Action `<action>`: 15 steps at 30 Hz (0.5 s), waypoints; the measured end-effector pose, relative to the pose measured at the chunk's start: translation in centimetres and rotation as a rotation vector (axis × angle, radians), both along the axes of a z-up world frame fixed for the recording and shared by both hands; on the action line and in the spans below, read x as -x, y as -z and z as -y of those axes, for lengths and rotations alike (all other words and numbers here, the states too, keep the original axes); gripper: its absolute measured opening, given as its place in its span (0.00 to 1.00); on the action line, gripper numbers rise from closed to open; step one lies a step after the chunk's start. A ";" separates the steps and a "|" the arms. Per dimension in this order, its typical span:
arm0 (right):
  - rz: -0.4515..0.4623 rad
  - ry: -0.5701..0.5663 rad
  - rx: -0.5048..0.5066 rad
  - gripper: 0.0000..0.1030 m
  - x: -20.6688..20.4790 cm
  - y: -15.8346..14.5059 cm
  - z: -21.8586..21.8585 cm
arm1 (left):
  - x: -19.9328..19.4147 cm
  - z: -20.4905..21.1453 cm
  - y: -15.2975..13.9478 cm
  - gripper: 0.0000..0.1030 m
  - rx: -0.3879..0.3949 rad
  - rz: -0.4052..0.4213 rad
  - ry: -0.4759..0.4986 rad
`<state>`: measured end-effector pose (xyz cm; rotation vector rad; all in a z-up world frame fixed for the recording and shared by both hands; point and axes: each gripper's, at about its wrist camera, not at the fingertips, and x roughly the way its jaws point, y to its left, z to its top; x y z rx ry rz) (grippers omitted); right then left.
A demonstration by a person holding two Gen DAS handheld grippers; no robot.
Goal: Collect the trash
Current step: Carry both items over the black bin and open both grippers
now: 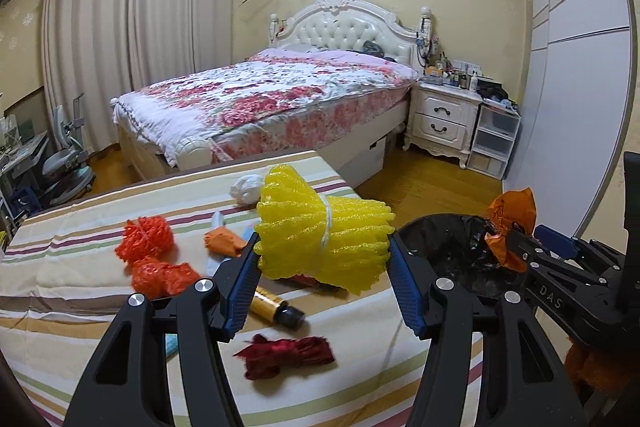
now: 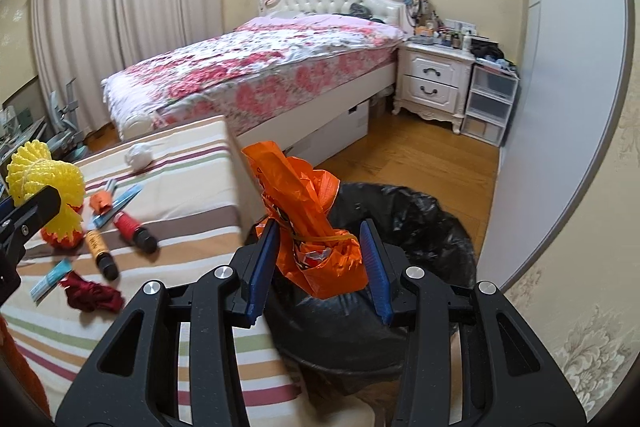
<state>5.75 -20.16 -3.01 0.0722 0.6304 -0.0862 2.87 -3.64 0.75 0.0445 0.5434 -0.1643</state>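
- My left tongs [image 1: 323, 259] grip a yellow foam net bundle [image 1: 320, 227] tied round the middle with white string; both blue pads press its sides, and it is lifted clear of the worktop [image 1: 80, 307].
- My right tongs [image 2: 319, 255] are clenched on an orange plastic bag [image 2: 316, 227] bound with a rubber band, held just over the near rim of the bin.
- The bin [image 2: 420, 227], lined with a black bag, stands on the wooden floor just right of the worktop.
- On the striped cloth of the worktop, nearest me, lies a dark red crumpled wrapper [image 1: 288, 351].
- Just beyond it lies a gold tube with a black cap [image 1: 276, 309], partly under the yellow bundle.
- The right view shows a red tube with a black cap [image 2: 134, 229] beside the gold one.
- To the left sit two orange-red net pieces [image 1: 152, 255], touching each other.
- A small orange scrap [image 1: 224, 243] lies behind my left pad, beside a pale blue strip.
- Near the far edge of the worktop rests a white crumpled wad [image 1: 246, 189].
- Beyond the worktop stands a bed [image 1: 260, 99] with a flowered cover, and a white nightstand [image 1: 444, 115] to its right.
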 end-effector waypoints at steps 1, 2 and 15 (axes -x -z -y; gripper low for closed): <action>0.002 0.010 0.000 0.39 -0.1 0.1 0.4 | -0.4 0.7 0.2 0.57 -0.003 0.006 0.010; 0.003 0.018 -0.002 0.39 -0.3 0.2 0.8 | -0.8 1.3 0.4 0.57 -0.007 0.006 0.017; -0.018 0.105 -0.024 0.39 -2.3 2.0 4.2 | -4.9 7.3 3.0 0.57 -0.025 -0.051 0.116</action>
